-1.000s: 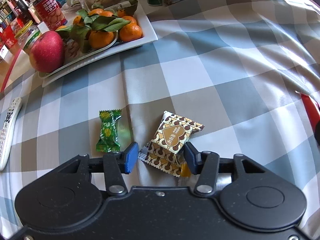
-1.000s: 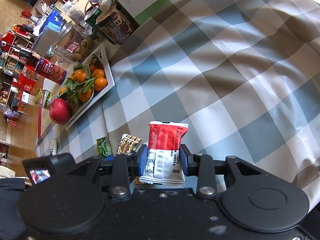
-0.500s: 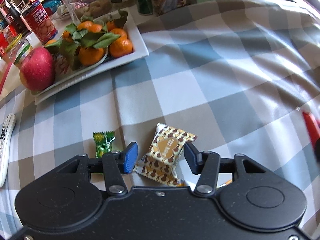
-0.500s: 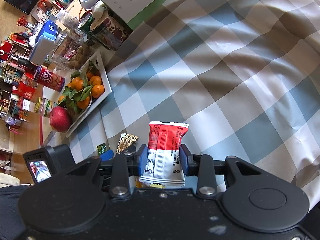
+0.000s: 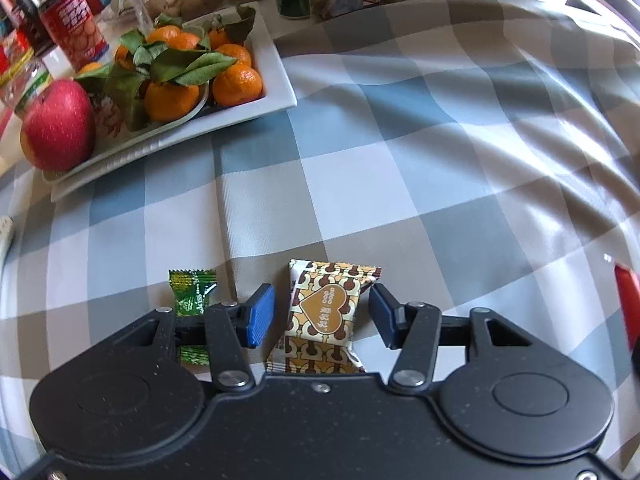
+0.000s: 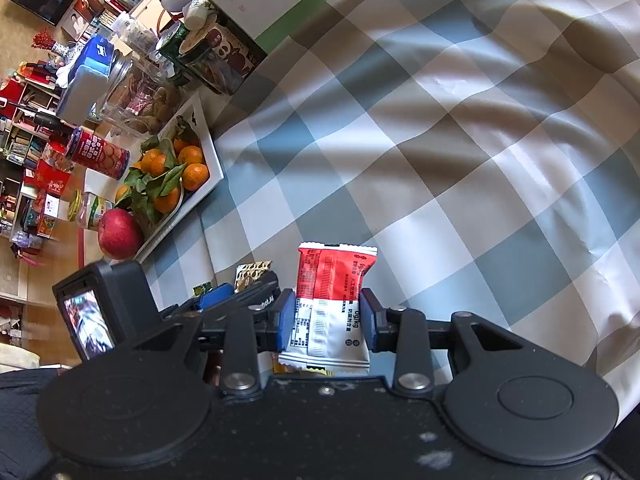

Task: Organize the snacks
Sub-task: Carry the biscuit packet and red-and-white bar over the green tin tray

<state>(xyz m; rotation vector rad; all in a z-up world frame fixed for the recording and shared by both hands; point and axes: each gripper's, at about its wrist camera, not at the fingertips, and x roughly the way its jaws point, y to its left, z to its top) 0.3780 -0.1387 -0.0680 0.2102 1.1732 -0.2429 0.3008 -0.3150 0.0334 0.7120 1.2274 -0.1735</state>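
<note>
Green candy [image 5: 191, 295] clear in left view only

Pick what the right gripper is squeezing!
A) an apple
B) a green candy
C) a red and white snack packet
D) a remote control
C: in the right wrist view the right gripper has both pads pressed against the sides of the red and white snack packet, while the apple sits far off by the fruit tray.

The green candy [image 5: 191, 295] is half hidden behind the left gripper [image 5: 322, 316].
</note>
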